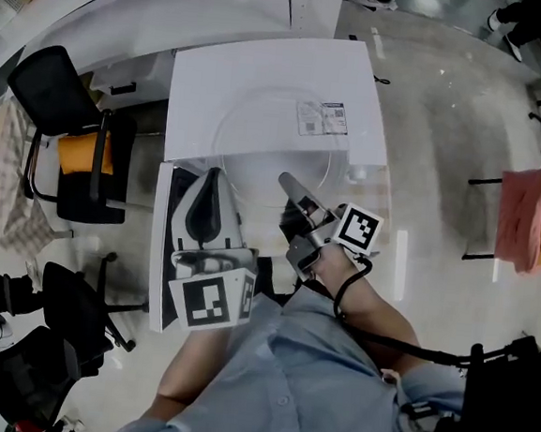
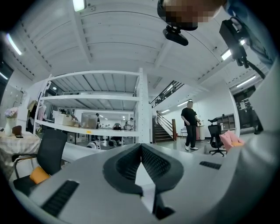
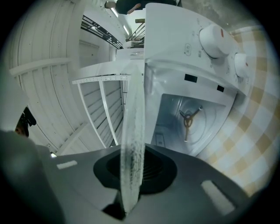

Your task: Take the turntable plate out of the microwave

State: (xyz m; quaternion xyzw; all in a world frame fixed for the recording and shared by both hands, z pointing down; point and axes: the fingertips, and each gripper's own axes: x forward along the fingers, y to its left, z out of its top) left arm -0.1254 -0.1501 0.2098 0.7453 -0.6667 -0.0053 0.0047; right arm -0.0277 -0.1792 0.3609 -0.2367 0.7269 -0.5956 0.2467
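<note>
- Your right gripper (image 1: 290, 186) (image 3: 132, 175) has its fingers (image 3: 158, 170) clamped on the turntable plate (image 1: 275, 145) (image 3: 133, 118); in the right gripper view the glass stands edge-on between them and runs up toward 12 o'clock.
- The plate is out of the microwave (image 1: 208, 73) (image 3: 175, 39); in the head view it shows as a clear disc lying over the oven's white top, at 11 o'clock from the right gripper's marker cube (image 1: 358, 227).
- In the right gripper view the cavity (image 3: 175, 127) stands open at 2 o'clock from the plate's edge; the drive hub (image 3: 189, 117) on its floor is bare; two knobs (image 3: 215, 39) sit at 1 o'clock.
- The door (image 1: 160, 248) is swung out at 9 o'clock of the cavity in the head view; the checked surface (image 3: 258, 127) carries the oven.
- Your left gripper (image 1: 214, 182) (image 2: 141, 148) has its fingers (image 2: 127, 165) together at the tips with nothing between them; it sits at 9 o'clock of the right gripper, near but apart.
- The left gripper view looks out over the room; a shelf rack (image 2: 92, 98) is at 10 o'clock and a person (image 2: 190, 124) stands at 3 o'clock.
- A black chair (image 1: 74, 146) with an orange cushion stands at 9 o'clock of the microwave in the head view.
</note>
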